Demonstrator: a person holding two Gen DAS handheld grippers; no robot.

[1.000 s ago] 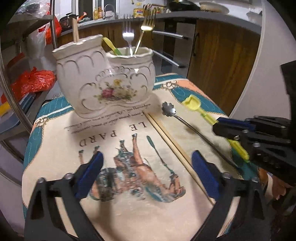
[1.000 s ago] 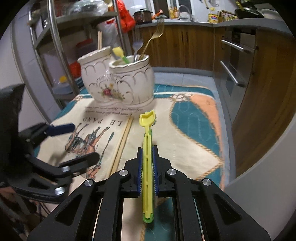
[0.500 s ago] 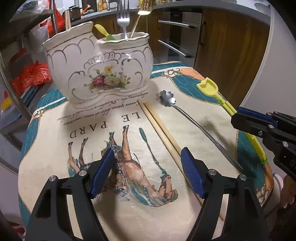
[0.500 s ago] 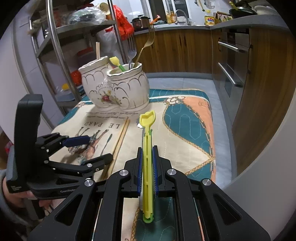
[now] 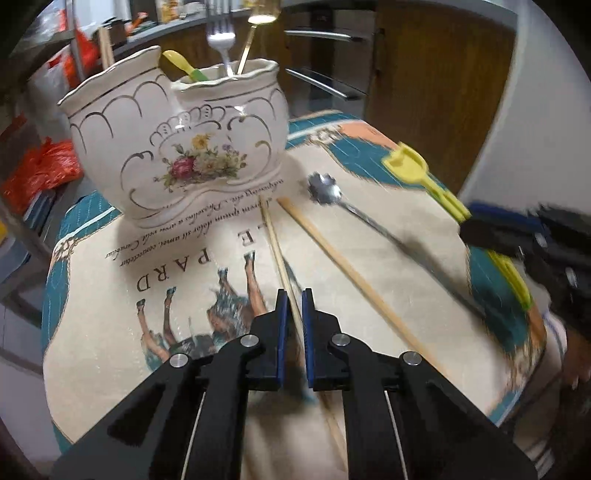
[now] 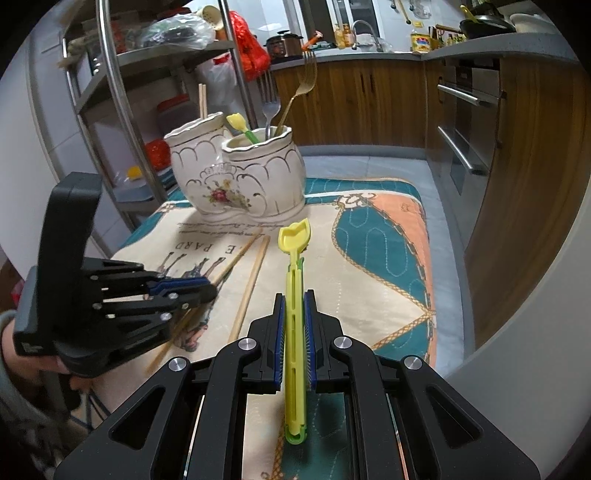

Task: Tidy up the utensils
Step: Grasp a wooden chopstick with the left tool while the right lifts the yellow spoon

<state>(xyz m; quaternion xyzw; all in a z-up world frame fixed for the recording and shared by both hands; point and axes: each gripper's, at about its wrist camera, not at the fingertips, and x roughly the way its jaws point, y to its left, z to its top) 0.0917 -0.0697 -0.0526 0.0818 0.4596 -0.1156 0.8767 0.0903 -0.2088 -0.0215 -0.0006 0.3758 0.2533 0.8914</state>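
Standing at the far left of the cloth-covered counter [image 5: 110,369], the white ceramic double utensil holder [image 5: 177,155] with its painted flowers carries a wooden chopstick [image 5: 106,46] in its left pot and a yellow-green plastic utensil [image 5: 181,64], a silver fork [image 5: 221,40] and a gold fork [image 5: 255,33] in its right pot. Just in front of the holder, the printed cloth shows horse figures and upside-down lettering. Near the middle, the left tool [image 5: 292,306] has its blue pads drawn narrow and pinched on a thin chopstick [image 5: 275,243], whose far tip points toward the base of the holder. Beside it to the right, a second chopstick [image 5: 343,266] lies flat on the cloth, angled away from the first so the two splay apart at the far end. Farther right lies a metal spoon with a flower-shaped bowl [image 5: 323,188], its handle running toward the near right edge. At the right, the right tool [image 6: 293,317] is clamped narrow on a yellow plastic shovel-shaped spoon [image 6: 294,295], gripping the slotted handle about halfway along, with the scoop end pointing toward the holder and raised over the cloth. In the right wrist view a person's hand [image 6: 22,354] holds the left tool's body at the lower left.
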